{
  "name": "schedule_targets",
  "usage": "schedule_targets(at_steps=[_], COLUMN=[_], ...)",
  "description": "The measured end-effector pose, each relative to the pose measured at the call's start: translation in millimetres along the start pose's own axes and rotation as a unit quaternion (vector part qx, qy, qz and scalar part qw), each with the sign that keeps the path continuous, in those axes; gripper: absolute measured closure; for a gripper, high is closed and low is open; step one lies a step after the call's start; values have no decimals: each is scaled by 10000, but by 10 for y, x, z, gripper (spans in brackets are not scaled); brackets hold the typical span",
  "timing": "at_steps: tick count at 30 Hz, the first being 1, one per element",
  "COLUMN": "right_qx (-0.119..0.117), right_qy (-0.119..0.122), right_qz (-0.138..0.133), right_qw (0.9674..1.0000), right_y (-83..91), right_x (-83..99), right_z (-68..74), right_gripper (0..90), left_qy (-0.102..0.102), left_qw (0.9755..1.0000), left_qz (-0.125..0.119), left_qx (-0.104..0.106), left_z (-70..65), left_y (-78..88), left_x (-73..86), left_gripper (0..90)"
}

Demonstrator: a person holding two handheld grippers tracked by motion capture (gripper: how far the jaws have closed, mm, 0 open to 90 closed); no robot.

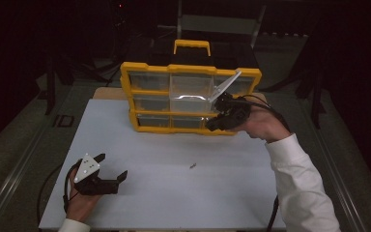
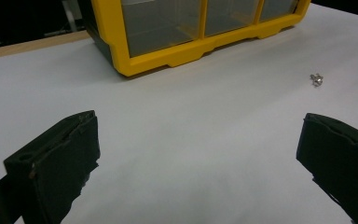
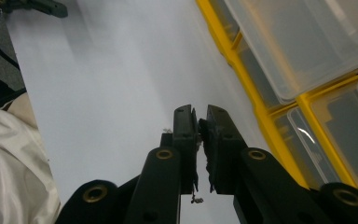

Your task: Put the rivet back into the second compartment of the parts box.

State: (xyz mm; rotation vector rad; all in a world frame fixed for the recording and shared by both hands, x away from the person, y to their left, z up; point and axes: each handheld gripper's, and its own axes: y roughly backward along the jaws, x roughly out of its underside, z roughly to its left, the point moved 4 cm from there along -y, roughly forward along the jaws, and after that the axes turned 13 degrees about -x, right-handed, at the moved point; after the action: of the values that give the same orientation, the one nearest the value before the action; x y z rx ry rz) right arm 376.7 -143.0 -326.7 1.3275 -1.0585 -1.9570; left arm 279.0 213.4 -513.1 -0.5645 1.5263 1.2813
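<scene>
Right tongs (image 1: pixel 211 124) clenched, seemingly on nothing, at yellow organizer (image 1: pixel 189 98). Left tongs (image 1: pixel 111 169) released above table (image 1: pixel 174 193); small screw (image 1: pixel 192 166) apart.

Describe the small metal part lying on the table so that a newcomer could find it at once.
Start at the yellow organiser standing at the far side of the white table. In front of it, out on the bare surface, lies a tiny silvery screw, between the two hand-held grippers. It is the one loose item there, far smaller than anything near it.
</scene>
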Motion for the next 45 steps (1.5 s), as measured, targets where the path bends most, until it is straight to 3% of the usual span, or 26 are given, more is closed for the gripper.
schedule_targets(at_steps=[28,38,45], right_qx=[-232,-104,100], right_qy=[225,234,12], right_qz=[-341,-519,-663], right_qw=[9989,9983,9978], right_y=[322,484,651], right_x=[-307,-473,-574], right_z=[69,35,-72], right_gripper=[833,833,833], left_qy=[-3,14,17], left_qw=[10000,10000,10000], left_qz=[5,-3,-7], left_qx=[10,7,7], left_z=[-3,0,2], left_y=[-4,2,3], left_x=[2,0,0], left_gripper=[2,2,2])
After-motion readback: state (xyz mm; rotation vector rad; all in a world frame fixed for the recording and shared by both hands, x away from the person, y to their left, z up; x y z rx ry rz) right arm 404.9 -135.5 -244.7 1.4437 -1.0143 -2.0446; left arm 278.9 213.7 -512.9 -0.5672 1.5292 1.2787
